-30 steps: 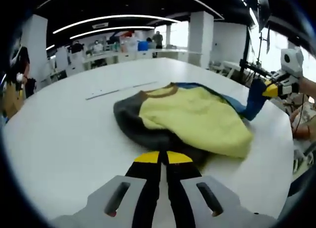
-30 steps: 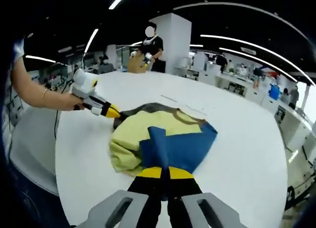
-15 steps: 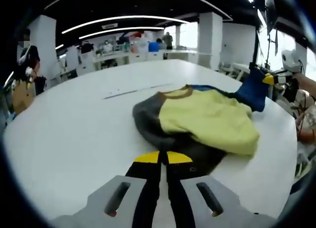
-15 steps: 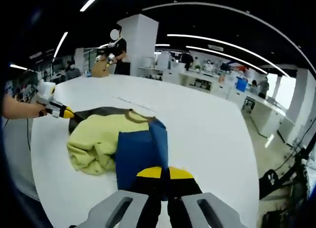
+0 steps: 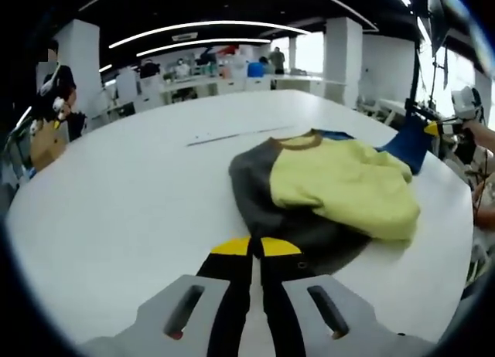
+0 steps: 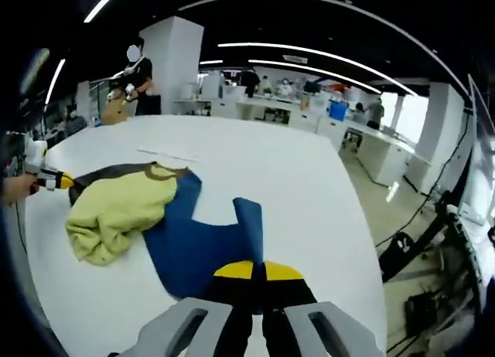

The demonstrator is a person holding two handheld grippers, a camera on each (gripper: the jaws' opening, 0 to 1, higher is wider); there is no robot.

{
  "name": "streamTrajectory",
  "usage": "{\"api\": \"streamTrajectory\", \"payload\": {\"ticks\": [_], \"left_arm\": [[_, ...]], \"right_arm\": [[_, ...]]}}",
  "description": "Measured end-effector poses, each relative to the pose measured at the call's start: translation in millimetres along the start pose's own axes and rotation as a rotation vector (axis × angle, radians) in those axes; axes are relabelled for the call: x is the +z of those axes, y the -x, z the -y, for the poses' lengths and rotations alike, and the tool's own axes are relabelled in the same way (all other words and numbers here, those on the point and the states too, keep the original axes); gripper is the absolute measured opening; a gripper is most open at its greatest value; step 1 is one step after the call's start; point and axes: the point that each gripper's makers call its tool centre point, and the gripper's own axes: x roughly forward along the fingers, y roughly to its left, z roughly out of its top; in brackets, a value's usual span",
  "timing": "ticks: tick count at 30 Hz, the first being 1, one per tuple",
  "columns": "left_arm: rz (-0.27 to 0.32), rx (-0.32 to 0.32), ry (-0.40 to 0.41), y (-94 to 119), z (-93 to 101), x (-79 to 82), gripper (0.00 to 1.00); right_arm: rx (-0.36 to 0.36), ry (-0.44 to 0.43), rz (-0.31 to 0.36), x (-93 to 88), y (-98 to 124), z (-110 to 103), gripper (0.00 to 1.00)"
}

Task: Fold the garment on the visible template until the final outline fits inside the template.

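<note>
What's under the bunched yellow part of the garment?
The yellow part lies bunched on the dark grey section and, in the right gripper view, overlaps the blue panel. Whatever lies beneath the bunch, table or template, is covered.

Both tongs clamped, apart.

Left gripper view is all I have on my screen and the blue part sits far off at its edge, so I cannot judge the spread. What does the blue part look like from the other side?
Observer: In the right gripper view the blue fabric panel lies spread flat on the white table, with a blue sleeve running to the right gripper.
Operator: Is that gripper holding it?
Observer: Its jaws are shut on the sleeve end.
Operator: And the yellow part?
Observer: The yellow fabric panel is bunched up at the blue panel's far side, near the left gripper.
</note>
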Motion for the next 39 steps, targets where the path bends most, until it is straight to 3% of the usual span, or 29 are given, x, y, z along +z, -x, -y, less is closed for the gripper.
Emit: {"api": "streamTrajectory", "payload": {"ticks": [9, 14, 23, 39], "left_arm": [[-0.021, 0.029, 0.003, 1.1, -17.4, -4.9, 0.0], [-0.036, 0.048, -0.008, 0.5, -29.1, -5.6, 0.0], [-0.053, 0.074, 0.044, -2.3, -46.1, -12.5, 0.0], [-0.07, 0.08, -0.003, -6.2, -56.4, -10.5, 0.0]], "right_arm": [[-0.12, -0.074, -0.05, -30.6, 2.5, 28.1, 0.0], [-0.163, -0.095, -0.073, -44.9, 3.6, 36.9, 0.0], [-0.228, -0.151, -0.107, -64.3, 5.6, 51.2, 0.0], [-0.256, -0.125, -0.166, -79.0, 2.6, 58.6, 0.0]]}}
